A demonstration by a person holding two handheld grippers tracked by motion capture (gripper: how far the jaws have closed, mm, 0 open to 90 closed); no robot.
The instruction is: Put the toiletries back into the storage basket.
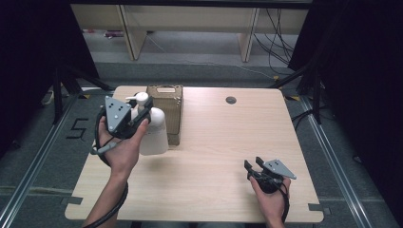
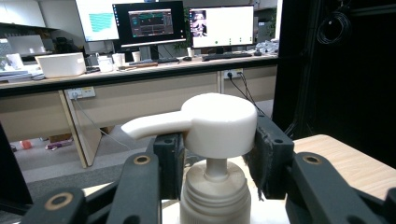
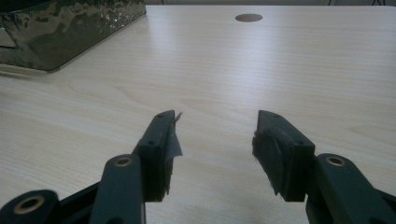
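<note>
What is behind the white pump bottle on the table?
Behind the white plastic pump bottle stands a brown woven rectangular box with a pale label on top. The bottle and the left tool, clamped at the pump head, hide the box's lower left side; its contents cannot be seen.

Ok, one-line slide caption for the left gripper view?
Left gripper clamped around the pump head of a white soap bottle, desks and monitors behind.

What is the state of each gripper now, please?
Left gripper: closed on the pump head of the white bottle.
Right gripper: open, holding nothing, above the table.
</note>
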